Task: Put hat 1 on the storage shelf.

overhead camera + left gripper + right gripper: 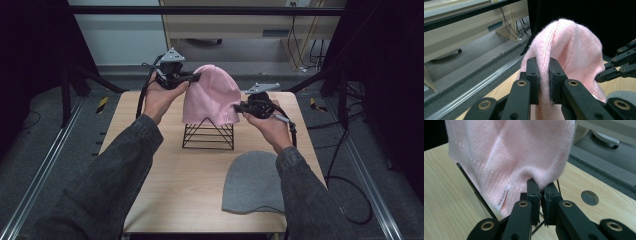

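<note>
**Holding a pink beanie over a wire stand with both grippers**

Gripping the pink beanie (212, 95) from two sides, the person held it over the black wire stand (208, 136) at the middle of the wooden table (165, 175). The left gripper (192, 77) was clamped on a fold of knit along the beanie's upper left edge; in the left gripper view its jaws pinched a ridge of the pink fabric (544, 75) tightly between the pads. The right gripper (239, 107) was closed on the beanie's lower right edge, and the right gripper view showed its jaws nipping the ribbed hem (540, 183) just beside a small white label (503, 199) sewn to the cuff. The beanie hung upright, crown upward, its hem draped over the peak of the stand, whose thin black rods showed below and behind the fabric. A grey beanie (252, 184) lay flat on the near right part of the table, well apart from the stand and untouched. Both forearms, in dark grey sleeves (125, 165), reached in from the near edge.
</note>
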{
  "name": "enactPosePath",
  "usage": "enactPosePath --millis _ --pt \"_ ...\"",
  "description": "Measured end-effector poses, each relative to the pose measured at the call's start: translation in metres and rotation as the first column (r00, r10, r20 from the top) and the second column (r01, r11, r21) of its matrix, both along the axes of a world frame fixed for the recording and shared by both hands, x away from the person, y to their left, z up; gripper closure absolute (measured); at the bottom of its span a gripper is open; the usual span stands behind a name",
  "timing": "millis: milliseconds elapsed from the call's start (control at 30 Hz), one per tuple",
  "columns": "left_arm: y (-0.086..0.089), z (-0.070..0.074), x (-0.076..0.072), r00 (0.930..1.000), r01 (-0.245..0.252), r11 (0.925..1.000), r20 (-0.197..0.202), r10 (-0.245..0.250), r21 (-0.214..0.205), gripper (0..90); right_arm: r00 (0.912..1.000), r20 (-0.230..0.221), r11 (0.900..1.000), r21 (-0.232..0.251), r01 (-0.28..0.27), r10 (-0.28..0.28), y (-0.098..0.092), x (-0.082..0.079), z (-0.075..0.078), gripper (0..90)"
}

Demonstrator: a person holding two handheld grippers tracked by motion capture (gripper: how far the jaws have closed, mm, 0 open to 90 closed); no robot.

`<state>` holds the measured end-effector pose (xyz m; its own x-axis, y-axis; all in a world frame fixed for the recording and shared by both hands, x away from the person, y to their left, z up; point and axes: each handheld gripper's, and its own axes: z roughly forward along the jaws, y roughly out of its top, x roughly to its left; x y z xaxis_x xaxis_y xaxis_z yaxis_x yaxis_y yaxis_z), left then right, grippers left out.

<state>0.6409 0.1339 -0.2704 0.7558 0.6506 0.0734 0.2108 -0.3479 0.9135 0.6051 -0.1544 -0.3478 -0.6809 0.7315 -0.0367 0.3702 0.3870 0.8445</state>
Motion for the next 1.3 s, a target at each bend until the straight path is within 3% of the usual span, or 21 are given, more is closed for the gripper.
enactPosePath --millis 333,700,1067,1300 --pt "0.000 -0.004 -0.014 0.9997 0.023 0.9996 -0.013 -0.023 0.015 80.6 0.9997 -0.019 0.9998 -0.007 -0.019 0.018 -0.001 -0.007 -0.008 85.7" --pt "0.004 -0.025 -0.022 0.9988 0.038 0.9993 -0.033 -0.038 0.004 80.2 0.9985 -0.048 0.9971 -0.071 -0.028 0.025 0.002 -0.011 -0.027 85.4" --pt "-0.001 -0.046 -0.027 0.9972 0.059 0.9975 -0.047 -0.057 0.038 81.0 0.9952 -0.097 0.9958 -0.090 -0.018 0.009 0.000 -0.009 -0.050 85.2" --pt "0.004 -0.054 -0.029 0.9968 0.055 0.9982 -0.058 -0.054 0.022 82.0 0.9930 -0.116 0.9940 -0.103 -0.037 0.025 0.004 -0.011 -0.058 84.7"
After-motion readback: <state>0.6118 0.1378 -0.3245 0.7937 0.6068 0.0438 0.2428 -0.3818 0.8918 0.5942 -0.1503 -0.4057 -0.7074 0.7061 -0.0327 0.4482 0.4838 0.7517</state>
